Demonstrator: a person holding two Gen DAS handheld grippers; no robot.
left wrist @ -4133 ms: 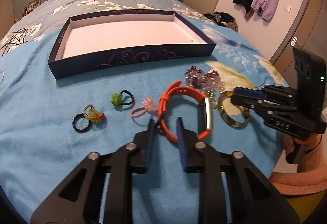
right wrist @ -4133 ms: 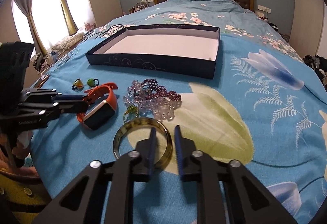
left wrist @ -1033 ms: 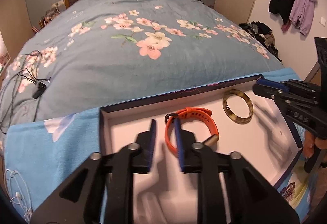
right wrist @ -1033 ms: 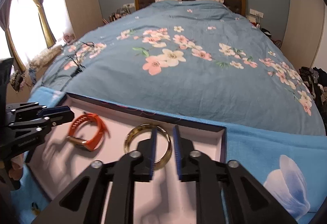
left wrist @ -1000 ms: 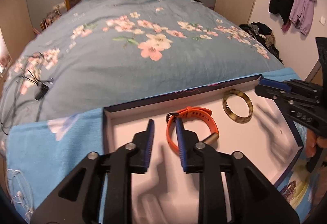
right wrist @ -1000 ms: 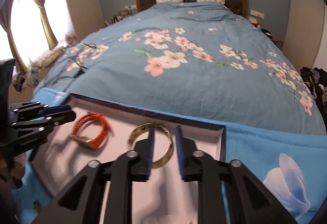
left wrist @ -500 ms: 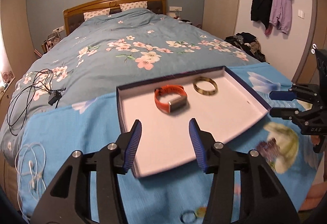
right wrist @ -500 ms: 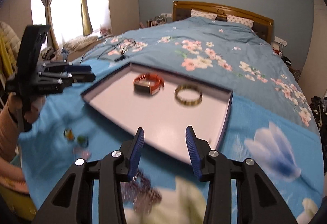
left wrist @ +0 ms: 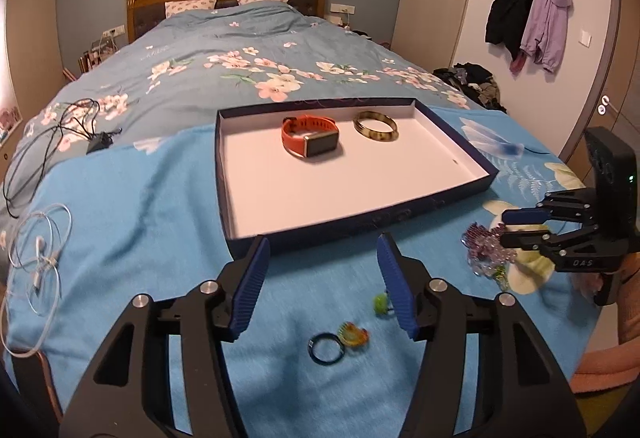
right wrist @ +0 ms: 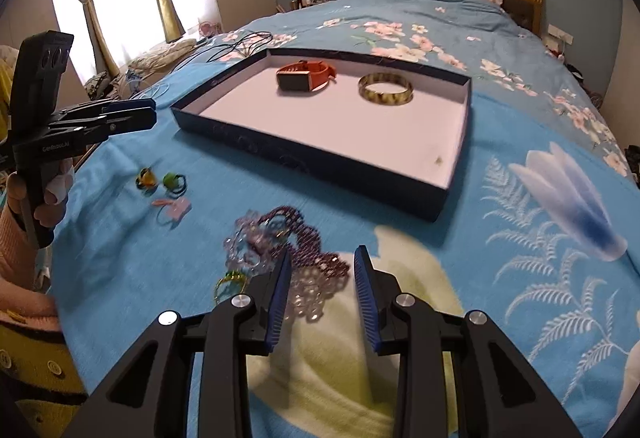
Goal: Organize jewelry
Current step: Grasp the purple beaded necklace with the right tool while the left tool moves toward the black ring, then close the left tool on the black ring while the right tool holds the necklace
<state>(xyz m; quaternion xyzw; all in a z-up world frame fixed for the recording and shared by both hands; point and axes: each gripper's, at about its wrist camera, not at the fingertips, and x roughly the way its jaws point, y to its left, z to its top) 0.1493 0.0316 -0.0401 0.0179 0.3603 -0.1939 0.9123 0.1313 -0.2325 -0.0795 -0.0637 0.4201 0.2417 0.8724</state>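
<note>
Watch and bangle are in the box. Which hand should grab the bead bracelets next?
Right. The right gripper is open just in front of the bead bracelets; the left gripper is over the small rings.

Watch (left wrist: pixel 310 136) and bangle (left wrist: pixel 375 125) side by side in tray (left wrist: pixel 360 224), bead pile (right wrist: pixel 288 262) before it

Both my wrist cameras are looking down along my fingers (left wrist: pixel 250 288) from the bed's (right wrist: pixel 520 198) foot, sharing the tray (left wrist: pixel 360 222).
</note>
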